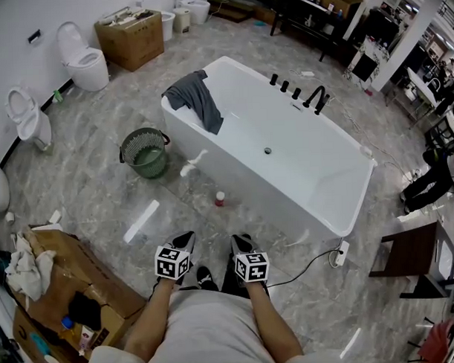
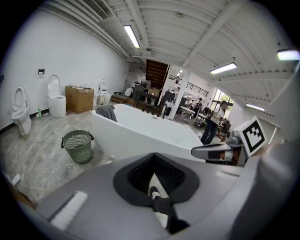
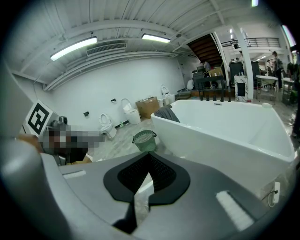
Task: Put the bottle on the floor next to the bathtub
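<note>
Jaws pressed together on nothing, on the left gripper (image 1: 186,239) and the right gripper (image 1: 242,242) alike, both held well short of the bathtub (image 1: 249,180). The bottle (image 1: 219,199) stands on the floor just beside the bathtub's near wall, so the placing looks done; best to hold both grippers clear of it

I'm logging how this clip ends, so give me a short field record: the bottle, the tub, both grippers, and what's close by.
bottle: small, red and white, on the floor beside the bathtub's side wall
bathtub: white, freestanding
towel: grey, draped over the tub's far rim
basket: green, on the floor near the tub's end
left gripper: shut, empty, held close to the person's body
right gripper: shut, empty, beside the left
task state: bottle appears placed
</note>
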Motion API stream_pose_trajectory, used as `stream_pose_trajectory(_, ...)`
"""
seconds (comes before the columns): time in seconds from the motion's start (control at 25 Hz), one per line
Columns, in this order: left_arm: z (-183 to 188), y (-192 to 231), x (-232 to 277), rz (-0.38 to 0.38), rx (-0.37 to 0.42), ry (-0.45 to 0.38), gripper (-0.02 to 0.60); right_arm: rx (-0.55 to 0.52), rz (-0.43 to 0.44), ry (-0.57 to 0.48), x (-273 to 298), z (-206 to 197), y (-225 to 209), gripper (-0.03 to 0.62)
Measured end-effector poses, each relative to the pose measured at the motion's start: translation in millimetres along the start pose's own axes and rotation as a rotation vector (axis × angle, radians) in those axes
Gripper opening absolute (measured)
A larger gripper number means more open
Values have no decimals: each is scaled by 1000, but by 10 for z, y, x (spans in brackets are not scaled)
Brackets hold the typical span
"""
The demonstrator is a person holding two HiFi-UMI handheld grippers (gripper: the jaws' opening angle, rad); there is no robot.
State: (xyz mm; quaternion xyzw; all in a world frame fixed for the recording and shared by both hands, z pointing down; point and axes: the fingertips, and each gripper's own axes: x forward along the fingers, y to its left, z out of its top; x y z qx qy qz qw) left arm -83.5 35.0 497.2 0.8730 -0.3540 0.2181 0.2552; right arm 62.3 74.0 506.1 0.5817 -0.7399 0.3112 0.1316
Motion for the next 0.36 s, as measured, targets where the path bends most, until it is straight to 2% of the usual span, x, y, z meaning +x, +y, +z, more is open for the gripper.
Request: stream_pose_trajectory(0.36, -23, 2, 6, 0, 1, 4, 58, -1, 1, -1, 3, -29, 13, 2)
